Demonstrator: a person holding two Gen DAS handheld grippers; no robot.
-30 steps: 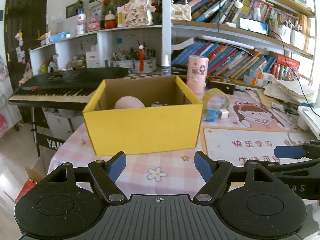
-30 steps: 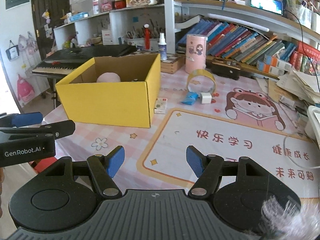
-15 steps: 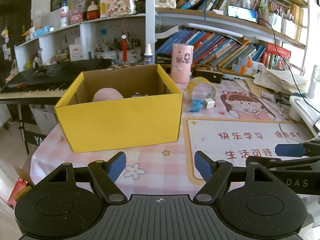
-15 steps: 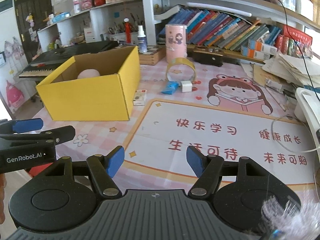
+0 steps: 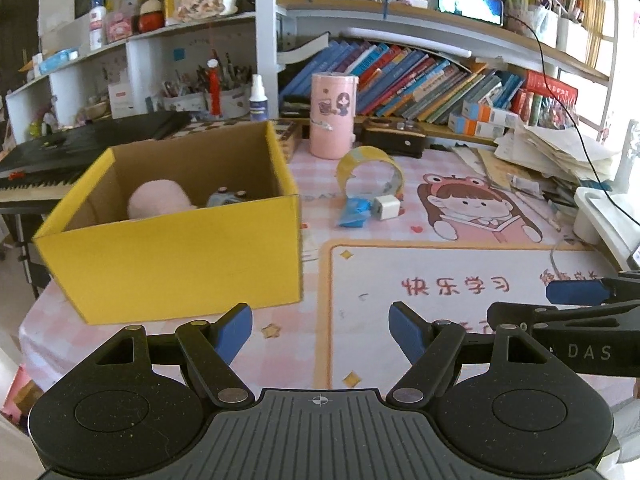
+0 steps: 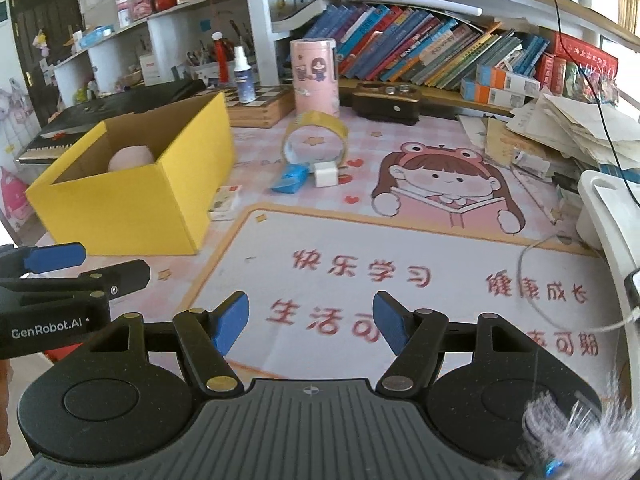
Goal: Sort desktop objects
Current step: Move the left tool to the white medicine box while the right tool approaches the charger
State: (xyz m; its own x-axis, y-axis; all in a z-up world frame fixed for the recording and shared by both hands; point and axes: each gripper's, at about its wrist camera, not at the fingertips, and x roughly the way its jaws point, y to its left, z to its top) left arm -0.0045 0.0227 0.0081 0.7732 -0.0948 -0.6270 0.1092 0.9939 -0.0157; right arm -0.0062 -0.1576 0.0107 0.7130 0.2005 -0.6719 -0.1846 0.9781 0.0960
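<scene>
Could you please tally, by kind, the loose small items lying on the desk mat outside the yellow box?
Tape roll: 1
Blue packet: 1
White charger cube: 1
Small flat card box beside the yellow box: 1
Total: 4

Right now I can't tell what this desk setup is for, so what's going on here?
A person is sorting desk clutter with a handheld claw in each hand. Both the left claw and right claw are open and empty, held above the pink desk mat. The yellow box already holds a pink plush and a small bluish item. A tape roll, blue packet, white charger and small card box lie outside it.
</scene>
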